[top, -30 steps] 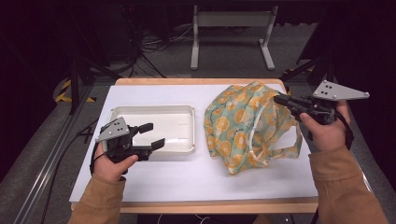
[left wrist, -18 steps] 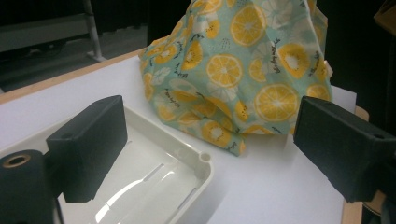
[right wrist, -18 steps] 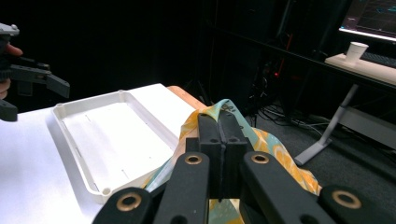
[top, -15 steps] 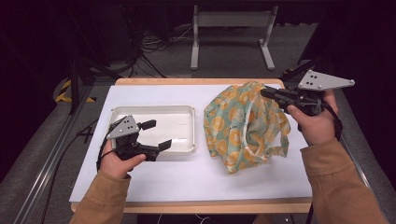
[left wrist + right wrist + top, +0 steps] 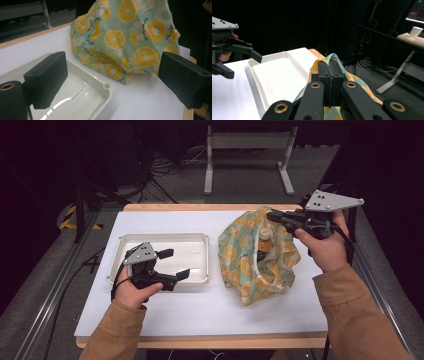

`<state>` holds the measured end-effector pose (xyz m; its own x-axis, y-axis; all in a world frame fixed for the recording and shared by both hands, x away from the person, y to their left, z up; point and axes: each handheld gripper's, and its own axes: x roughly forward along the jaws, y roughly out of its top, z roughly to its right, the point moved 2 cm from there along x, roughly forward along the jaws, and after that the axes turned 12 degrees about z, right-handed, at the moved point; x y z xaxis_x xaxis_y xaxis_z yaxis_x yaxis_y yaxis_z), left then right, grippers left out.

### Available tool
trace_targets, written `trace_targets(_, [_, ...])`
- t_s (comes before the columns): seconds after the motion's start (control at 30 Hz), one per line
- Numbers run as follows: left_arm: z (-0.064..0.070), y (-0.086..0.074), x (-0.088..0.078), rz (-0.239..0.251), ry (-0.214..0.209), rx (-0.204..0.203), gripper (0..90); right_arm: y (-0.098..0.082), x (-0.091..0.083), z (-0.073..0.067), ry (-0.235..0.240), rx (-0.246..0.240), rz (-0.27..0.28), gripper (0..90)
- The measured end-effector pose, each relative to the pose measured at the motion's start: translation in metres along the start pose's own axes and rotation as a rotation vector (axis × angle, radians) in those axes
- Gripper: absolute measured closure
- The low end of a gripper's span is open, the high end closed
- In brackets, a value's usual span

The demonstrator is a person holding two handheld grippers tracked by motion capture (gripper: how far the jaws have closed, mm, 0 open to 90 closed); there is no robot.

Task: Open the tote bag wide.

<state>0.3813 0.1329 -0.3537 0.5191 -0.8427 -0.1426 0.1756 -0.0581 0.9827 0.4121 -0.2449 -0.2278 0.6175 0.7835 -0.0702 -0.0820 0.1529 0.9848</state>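
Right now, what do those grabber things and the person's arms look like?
Each gripper is black, with two blocky jaws: the left gripper and the right gripper. A grey three-cornered plate with small holes tops each. Brass-coloured pivot rings show. Black cables trail off. The sleeves are tan.

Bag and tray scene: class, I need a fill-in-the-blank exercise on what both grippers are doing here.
1. The right gripper is shut on the ____ of the bag.
2. The left gripper hovers with open jaws over the white ____.
3. The bag's print shows slices of ____.
4. The tray lies to the ____ of the bag in the high view.

Missing words: rim; tray; citrus fruit; left
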Motion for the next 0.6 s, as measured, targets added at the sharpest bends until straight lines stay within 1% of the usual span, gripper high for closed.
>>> trace_targets(0.03, [0.001, 0.001, 0.003, -0.004, -0.006, 0.001, 10.0, 0.0, 0.003, -0.001, 0.005, 0.004, -0.002, 90.0])
trace_targets(0.1, [0.002, 0.001, 0.005, -0.008, -0.011, -0.004, 10.3, 0.0, 0.004, -0.002, 0.007, 0.005, -0.001, 90.0])
trace_targets(0.13, [0.003, 0.001, 0.007, -0.011, -0.02, -0.016, 11.7, 0.001, 0.006, -0.002, 0.009, 0.005, -0.001, 90.0])
trace_targets(0.2, [0.004, 0.002, 0.01, -0.014, -0.03, -0.017, 14.6, 0.002, 0.009, -0.003, 0.016, 0.008, 0.001, 90.0])
trace_targets(0.27, [0.004, 0.003, 0.014, -0.016, -0.032, -0.006, 15.1, 0.003, 0.012, -0.004, 0.022, 0.008, 0.003, 90.0])
trace_targets(0.4, [0.008, 0.006, 0.025, -0.01, -0.049, -0.006, 15.9, 0.003, 0.018, -0.007, 0.039, 0.013, 0.008, 90.0])
trace_targets(0.43, [0.009, 0.008, 0.029, -0.011, -0.061, -0.002, 16.5, 0.003, 0.019, -0.008, 0.041, 0.014, 0.009, 90.0])
trace_targets(0.47, [0.009, 0.008, 0.029, -0.011, -0.061, -0.002, 18.6, 0.003, 0.019, -0.008, 0.041, 0.014, 0.009, 90.0])
trace_targets(0.53, [0.012, 0.011, 0.035, -0.005, -0.082, -0.004, 19.9, 0.002, 0.023, -0.01, 0.05, 0.014, 0.005, 90.0])
trace_targets(0.57, [0.014, 0.012, 0.039, -0.006, -0.088, 0.001, 19.9, 0.002, 0.024, -0.011, 0.052, 0.015, 0.006, 90.0])
trace_targets(0.6, [0.014, 0.014, 0.041, -0.005, -0.093, 0.014, 20.1, 0.002, 0.026, -0.011, 0.056, 0.012, 0.009, 90.0])
